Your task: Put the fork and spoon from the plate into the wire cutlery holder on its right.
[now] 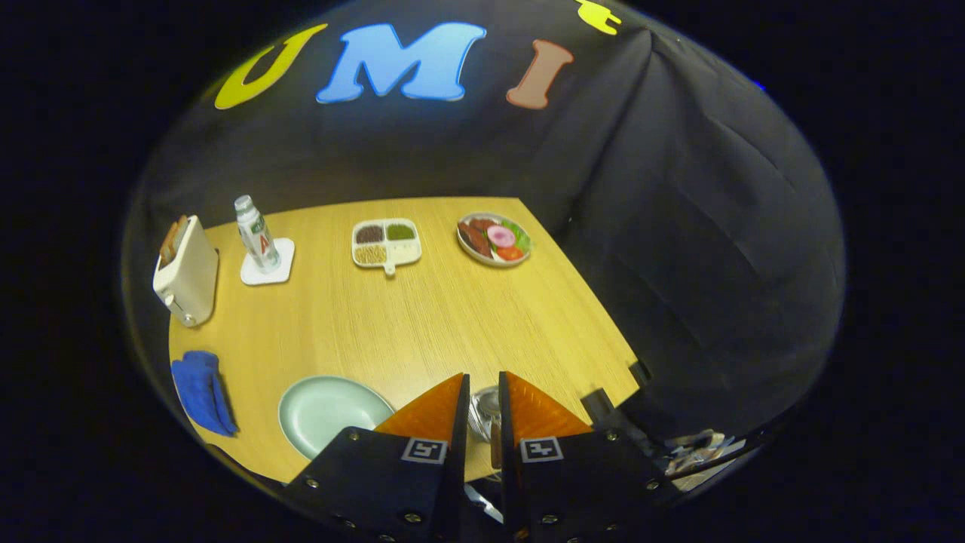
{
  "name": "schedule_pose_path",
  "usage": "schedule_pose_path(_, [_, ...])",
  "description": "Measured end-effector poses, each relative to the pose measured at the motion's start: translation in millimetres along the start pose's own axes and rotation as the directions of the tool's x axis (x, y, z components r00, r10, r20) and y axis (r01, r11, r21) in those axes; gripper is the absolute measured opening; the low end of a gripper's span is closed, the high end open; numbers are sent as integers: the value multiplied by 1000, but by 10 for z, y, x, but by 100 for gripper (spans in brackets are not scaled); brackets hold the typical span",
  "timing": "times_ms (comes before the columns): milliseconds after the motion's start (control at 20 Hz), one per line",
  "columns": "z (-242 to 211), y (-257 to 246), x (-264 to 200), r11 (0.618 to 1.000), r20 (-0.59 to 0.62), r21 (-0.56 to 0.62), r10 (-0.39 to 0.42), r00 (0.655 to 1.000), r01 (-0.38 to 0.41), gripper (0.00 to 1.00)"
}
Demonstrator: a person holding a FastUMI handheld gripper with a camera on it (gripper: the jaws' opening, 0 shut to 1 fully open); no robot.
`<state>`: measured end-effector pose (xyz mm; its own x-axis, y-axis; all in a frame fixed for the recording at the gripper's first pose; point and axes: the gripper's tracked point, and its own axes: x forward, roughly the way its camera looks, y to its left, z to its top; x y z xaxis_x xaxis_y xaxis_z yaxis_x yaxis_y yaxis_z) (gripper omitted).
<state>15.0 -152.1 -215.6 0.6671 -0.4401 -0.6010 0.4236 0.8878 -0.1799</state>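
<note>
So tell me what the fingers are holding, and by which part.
The orange fingers stand nearly closed around a shiny metal cutlery piece; which utensil, which part, and whether they press on it cannot be told.

- The table [422, 317] is pale wood with fine straight grain and a matt finish.
- The plate [324, 411] near the fingers is pale green, smooth and softly glossy, like glazed ceramic.
- The gripper [482, 411] has translucent orange plastic fingers [433, 411] on matt black bodies; its jaws stand close together around shiny metal cutlery [482, 415].
- The blue cloth [200, 392] looks soft and matt.
- The toaster [187, 275] is smooth cream plastic.
- The bottle [255, 232] is clear glossy plastic.
- The booth wall is matt black cloth.
</note>
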Motion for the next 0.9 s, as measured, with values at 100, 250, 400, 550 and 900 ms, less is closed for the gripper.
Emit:
schedule_pose_path(100, [366,49,-188,1000,150,10,28,988,-30,21])
schedule_pose_path(250, [886,160,-528,997,350,10,64,935,-72,21])
schedule_pose_path(400, [1314,298,-946,992,510,17,98,854,-124,21])
schedule_pose_path(550, [1602,430,-1355,984,621,6,138,772,-180,21])
schedule_pose_path(900, [1808,660,-1824,953,718,-51,243,652,-299,21])
